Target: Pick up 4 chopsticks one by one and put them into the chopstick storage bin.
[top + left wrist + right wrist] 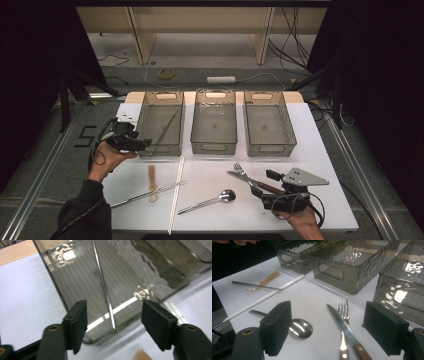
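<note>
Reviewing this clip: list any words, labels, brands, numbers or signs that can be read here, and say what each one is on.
"5": a large dark digit on the grey floor, left of the table, in the high view.
No print can be read on the bins, the fork, the knife, the spoon or either gripper.

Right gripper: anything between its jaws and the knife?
Nothing visible. The right gripper is open, and the knife lies on bare table between its jaws, blade crossing the fork. The spoon lies off to the side.
</note>
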